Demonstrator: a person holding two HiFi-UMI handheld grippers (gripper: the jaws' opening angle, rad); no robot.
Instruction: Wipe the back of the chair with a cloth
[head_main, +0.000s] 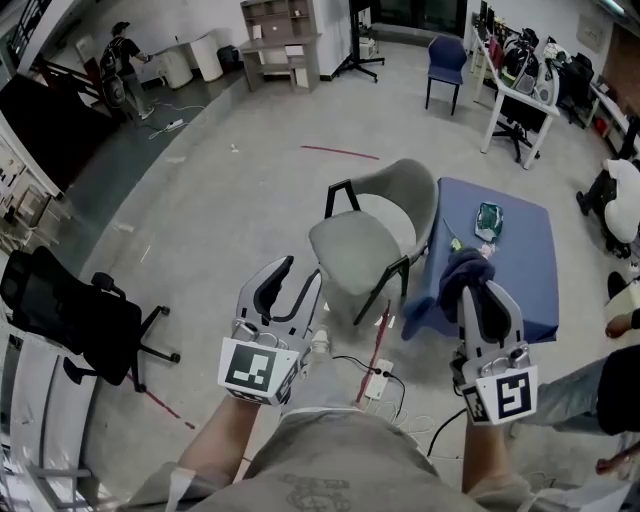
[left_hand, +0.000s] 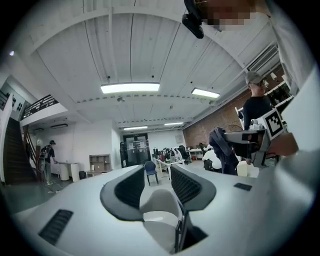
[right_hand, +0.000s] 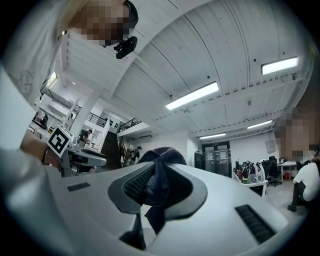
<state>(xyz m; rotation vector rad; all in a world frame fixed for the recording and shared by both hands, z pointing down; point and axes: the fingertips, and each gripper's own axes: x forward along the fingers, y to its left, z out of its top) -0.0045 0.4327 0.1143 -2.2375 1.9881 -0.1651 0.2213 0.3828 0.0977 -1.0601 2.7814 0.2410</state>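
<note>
A grey shell chair on black legs stands ahead of me, its curved back on the far side. My left gripper hovers near the chair's front left corner, its jaws spread apart with nothing between them. In the left gripper view the chair shows through the gap of that gripper. My right gripper is shut on a dark blue cloth, which bunches over its fingertips to the right of the chair. The right gripper view has the cloth pinched between the pads.
A low table under a blue cover stands right of the chair, with a green packet on it. A black office chair is at the left. A power strip and cables lie on the floor near my feet. People are seated at right.
</note>
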